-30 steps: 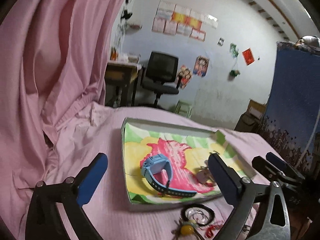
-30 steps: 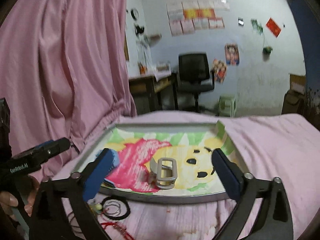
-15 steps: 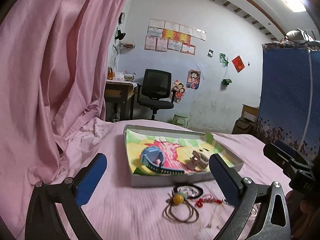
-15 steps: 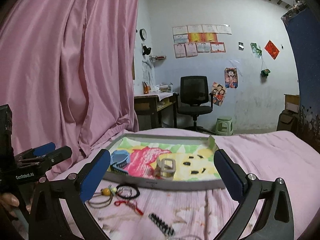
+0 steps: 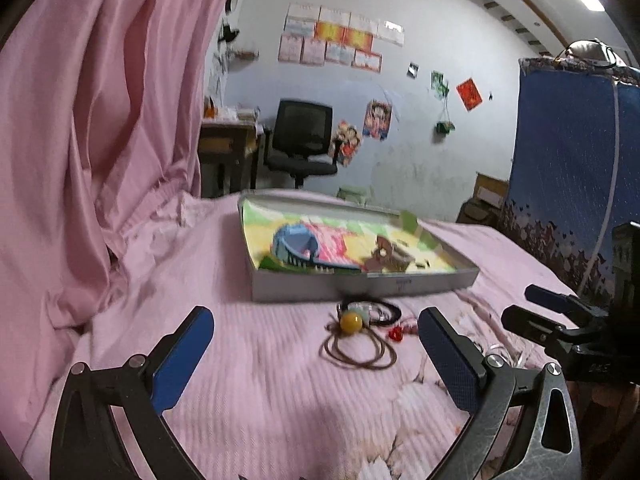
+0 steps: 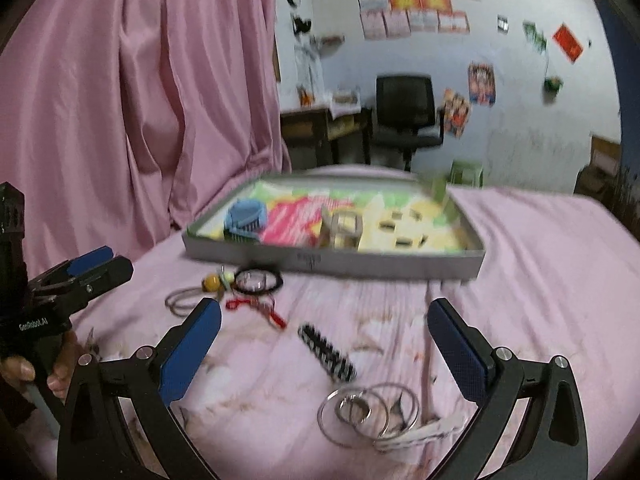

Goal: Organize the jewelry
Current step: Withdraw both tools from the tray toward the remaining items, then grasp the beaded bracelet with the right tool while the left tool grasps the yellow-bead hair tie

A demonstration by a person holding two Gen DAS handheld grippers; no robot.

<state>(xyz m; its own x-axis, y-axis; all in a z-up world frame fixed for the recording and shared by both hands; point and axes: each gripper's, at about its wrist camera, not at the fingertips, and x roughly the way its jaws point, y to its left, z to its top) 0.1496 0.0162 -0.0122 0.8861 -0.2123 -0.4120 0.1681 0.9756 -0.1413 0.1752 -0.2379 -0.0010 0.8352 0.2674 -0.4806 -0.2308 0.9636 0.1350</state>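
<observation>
A shallow grey tray [image 5: 360, 284] [image 6: 332, 260] with a colourful cartoon lining lies on the pink bedspread. In it sit a blue watch [image 5: 294, 246] [image 6: 245, 216] and a silvery clasp piece [image 5: 390, 258] [image 6: 342, 228]. In front of the tray lie a brown cord with a yellow bead [image 5: 351, 322] [image 6: 212, 281], a black hair tie [image 6: 258, 280], a red string piece [image 6: 256, 308], a black beaded strip [image 6: 326, 352] and silver bangles [image 6: 368, 412]. My left gripper [image 5: 316, 350] is open above the cord. My right gripper [image 6: 324, 338] is open over the beaded strip.
A pink curtain [image 5: 100, 120] hangs at the left. A black office chair [image 5: 302, 140] and a desk [image 5: 224, 148] stand behind the bed. A blue patterned panel [image 5: 572, 184] rises at the right. A hand [image 6: 60, 364] holds the left tool.
Both grippers have drawn back from the tray toward the near side of the bed, bringing the loose jewelry in front of the tray into view. Both stay open and empty.
</observation>
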